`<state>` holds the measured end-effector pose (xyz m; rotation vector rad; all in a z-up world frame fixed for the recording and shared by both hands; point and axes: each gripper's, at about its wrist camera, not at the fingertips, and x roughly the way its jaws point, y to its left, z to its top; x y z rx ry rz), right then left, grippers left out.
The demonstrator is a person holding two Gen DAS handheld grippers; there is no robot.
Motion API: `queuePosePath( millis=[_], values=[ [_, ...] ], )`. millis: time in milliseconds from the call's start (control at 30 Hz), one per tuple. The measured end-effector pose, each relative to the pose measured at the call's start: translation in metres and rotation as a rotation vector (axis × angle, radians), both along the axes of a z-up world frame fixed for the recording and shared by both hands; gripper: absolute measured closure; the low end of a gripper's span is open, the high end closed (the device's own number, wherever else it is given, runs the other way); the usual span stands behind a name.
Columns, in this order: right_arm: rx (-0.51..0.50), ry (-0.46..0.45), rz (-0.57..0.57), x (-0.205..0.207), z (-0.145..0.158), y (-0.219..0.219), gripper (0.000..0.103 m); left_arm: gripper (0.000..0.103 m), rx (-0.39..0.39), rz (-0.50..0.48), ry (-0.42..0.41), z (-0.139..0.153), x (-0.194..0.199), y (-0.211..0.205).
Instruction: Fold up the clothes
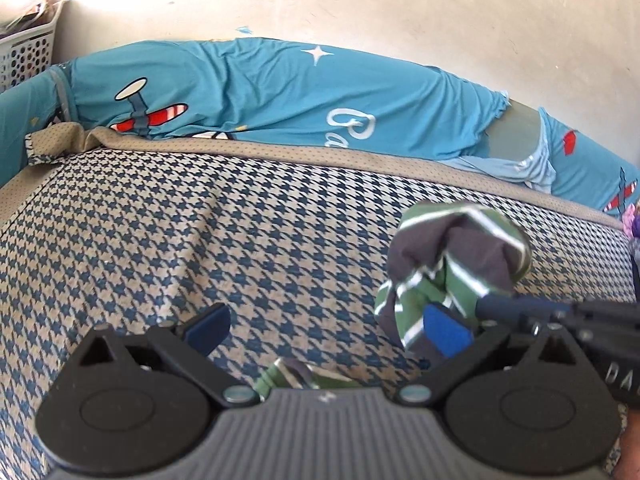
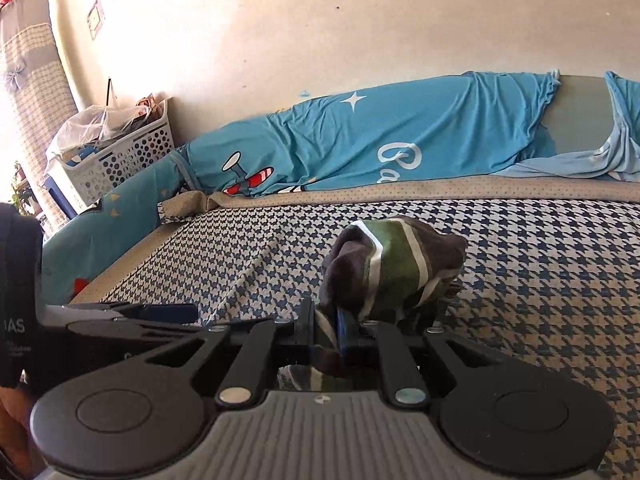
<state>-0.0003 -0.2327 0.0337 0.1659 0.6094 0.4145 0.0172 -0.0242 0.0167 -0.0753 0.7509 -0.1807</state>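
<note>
While the right tongs [image 2: 326, 326] pinch the striped green and grey cloth [image 2: 390, 270], their two fingers are squeezed tight together with the cloth between them. A bit of the cloth pokes down behind the fingers, and the black arms cover most of it. The rest bunches up in a crumpled ball just past the tips, so you cannot tell what kind of clothing it is.

Off to their left sit the left tongs [image 1: 324, 326]. Their fingers are spread wide apart and hold nothing. Their right blue pad [image 1: 446, 330] is right up against the hanging cloth, but it is hard to say if it truly touches. A small piece of the same cloth peeks out low between their arms, mostly hidden by the grey body.

Under both tongs lies the blue and tan checked bed cover [image 1: 200, 240].

Farther ahead a blue airplane blanket [image 1: 260, 92] lies lumpy along the wall [image 2: 320, 20]. White letters on it are cut off by the fold. Far left of the right tongs stands a white laundry basket [image 2: 132, 156], partly covered by a plastic bag.
</note>
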Motion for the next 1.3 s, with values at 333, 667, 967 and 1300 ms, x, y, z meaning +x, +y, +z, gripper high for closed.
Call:
queuePosePath(
  millis=[333,667,967,1300],
  values=[
    [-0.084,0.035,0.117,-0.003,-0.021,0.034,0.086,0.000,-0.038,0.020,-0.003,-0.002,0.001,0.012],
    [-0.121,0.018,0.230,-0.017,-0.015,0.036,0.076,0.000,0.017,0.060,0.057,-0.017,0.011,0.007],
    [-0.108,-0.010,0.102,-0.025,-0.003,0.001,0.071,0.000,0.046,0.112,0.087,-0.024,0.016,0.008],
    [-0.061,0.084,-0.075,-0.012,-0.009,-0.025,0.040,0.000,0.072,0.098,0.091,-0.028,0.016,-0.001]
  ],
)
